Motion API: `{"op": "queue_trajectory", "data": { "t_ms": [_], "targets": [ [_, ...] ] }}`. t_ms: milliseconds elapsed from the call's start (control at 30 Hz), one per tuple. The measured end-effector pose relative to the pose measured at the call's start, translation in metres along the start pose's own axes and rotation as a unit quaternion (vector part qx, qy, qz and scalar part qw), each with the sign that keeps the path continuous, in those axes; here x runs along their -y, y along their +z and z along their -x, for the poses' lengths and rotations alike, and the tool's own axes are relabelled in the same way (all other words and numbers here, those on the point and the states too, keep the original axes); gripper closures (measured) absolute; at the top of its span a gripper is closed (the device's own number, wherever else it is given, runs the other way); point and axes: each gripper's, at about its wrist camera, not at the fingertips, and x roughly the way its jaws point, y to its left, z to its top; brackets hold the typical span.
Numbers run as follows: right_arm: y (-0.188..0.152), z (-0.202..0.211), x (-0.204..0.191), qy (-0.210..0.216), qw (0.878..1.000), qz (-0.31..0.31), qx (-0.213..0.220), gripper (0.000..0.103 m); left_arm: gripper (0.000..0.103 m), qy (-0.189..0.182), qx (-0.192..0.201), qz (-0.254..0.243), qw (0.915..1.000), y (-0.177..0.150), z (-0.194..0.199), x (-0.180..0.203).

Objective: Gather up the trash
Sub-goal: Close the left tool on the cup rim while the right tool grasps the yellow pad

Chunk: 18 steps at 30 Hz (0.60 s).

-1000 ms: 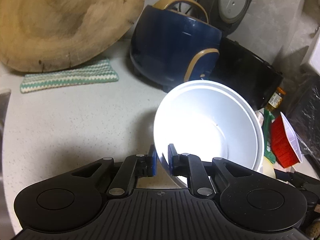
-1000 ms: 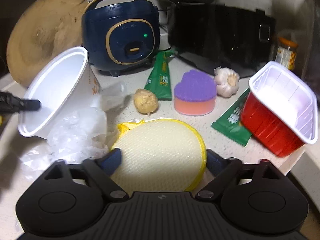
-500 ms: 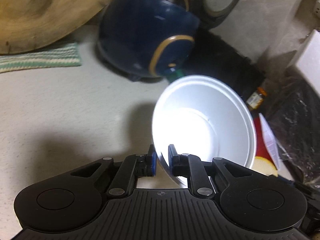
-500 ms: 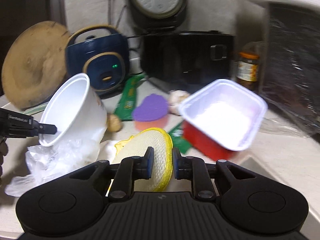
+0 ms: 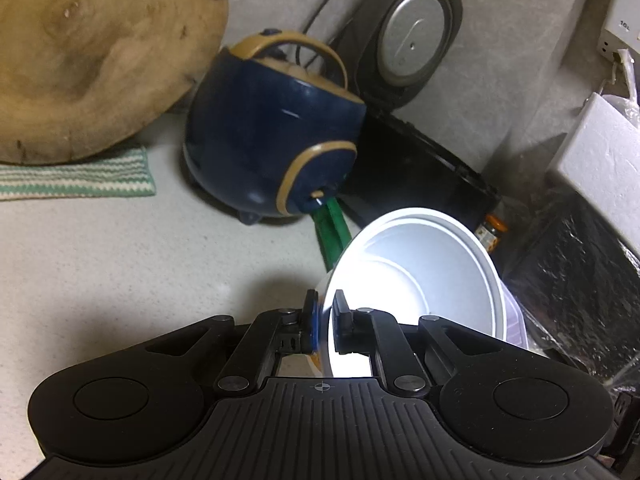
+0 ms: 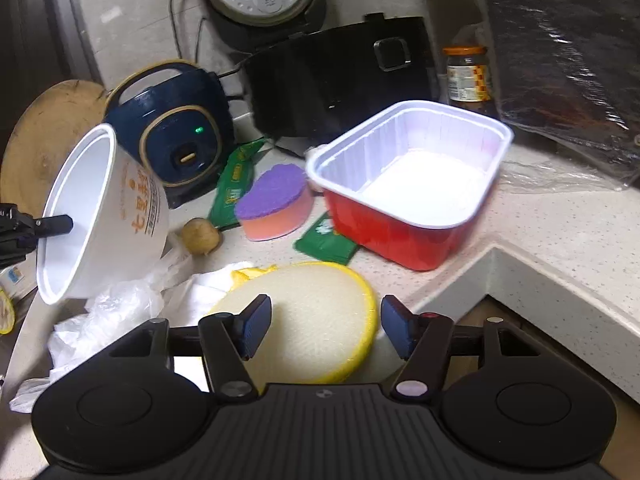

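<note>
My left gripper [image 5: 325,304] is closing its jaws on the rim of a white paper bowl [image 5: 420,280], one pad inside and one outside, and the bowl hangs tilted above the counter. In the right wrist view the same bowl [image 6: 120,216] shows orange print, with the left gripper's fingers [image 6: 52,226] reaching in from the left. My right gripper [image 6: 324,320] has its jaws opening, wide apart over a round yellow-rimmed mesh pad [image 6: 320,344] that lies flat between them, untouched. A crumpled clear plastic bag [image 6: 108,312] lies under the bowl.
A red tray with white lining [image 6: 400,220], two green wrappers [image 6: 236,184] [image 6: 326,240], a purple sponge [image 6: 272,200] and a brown lump [image 6: 200,236] crowd the counter. Behind stand a blue rice cooker [image 6: 176,128], a black cooker [image 6: 336,84] and a jar [image 6: 468,76]. The counter edge [image 6: 520,280] drops off at right.
The left gripper lifted the bowl a little and turned. The right gripper pinched the yellow pad on edge half a second ago, then let go; the pad now lies flat.
</note>
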Motion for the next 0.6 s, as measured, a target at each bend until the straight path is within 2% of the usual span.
{"op": "queue_trajectory", "data": {
  "t_ms": [33, 167, 433, 600],
  "targets": [
    [0.000, 0.000, -0.004, 0.006, 1.000, 0.009, -0.007, 0.085, 0.093, 0.000, 0.001, 0.000, 1.0000, 0.001, 0.002, 0.000],
    [0.005, 0.014, -0.012, 0.017, 1.000, 0.012, 0.010, 0.093, 0.093, -0.008, 0.012, 0.001, 0.9999, 0.004, 0.012, 0.005],
    [0.020, 0.069, -0.005, 0.006, 0.997, 0.009, 0.073, 0.096, 0.093, -0.042, 0.055, -0.028, 0.9972, 0.013, 0.036, 0.040],
    [0.017, 0.103, -0.004, -0.006, 0.995, 0.016, 0.102, 0.096, 0.093, -0.060, 0.047, -0.049, 0.9959, 0.005, 0.044, 0.067]
  ]
}}
